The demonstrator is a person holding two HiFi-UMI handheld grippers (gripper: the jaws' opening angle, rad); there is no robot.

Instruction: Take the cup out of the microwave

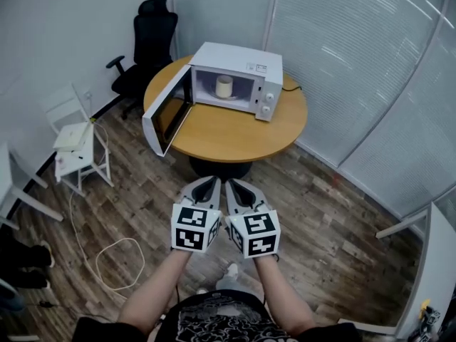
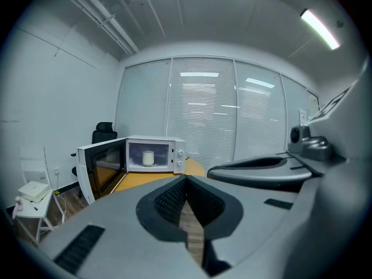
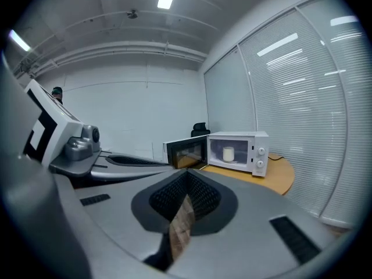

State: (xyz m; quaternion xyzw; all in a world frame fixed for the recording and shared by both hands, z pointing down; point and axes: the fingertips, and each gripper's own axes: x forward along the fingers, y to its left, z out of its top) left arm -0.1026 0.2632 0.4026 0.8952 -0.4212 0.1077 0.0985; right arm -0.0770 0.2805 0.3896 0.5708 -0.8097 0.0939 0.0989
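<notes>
A cream cup [image 1: 224, 86] stands upright inside the white microwave [image 1: 246, 61], whose door [image 1: 167, 112] hangs wide open to the left. The microwave sits on a round wooden table [image 1: 228, 130]. My left gripper [image 1: 211, 182] and right gripper [image 1: 233, 185] are held side by side in the air, short of the table's near edge and well away from the cup. Both are shut with nothing between their jaws. The left gripper view shows the left gripper [image 2: 186, 178] aimed towards the cup [image 2: 147, 157]. From the right gripper [image 3: 187, 173], the cup [image 3: 228, 154] lies ahead to the right.
A black office chair [image 1: 149, 45] stands behind the table at the left. A small white chair [image 1: 75, 144] with things on it is at the left, with a white cable [image 1: 107, 262] looped on the wood floor. Blinds cover the glass wall [image 1: 356, 63] on the right.
</notes>
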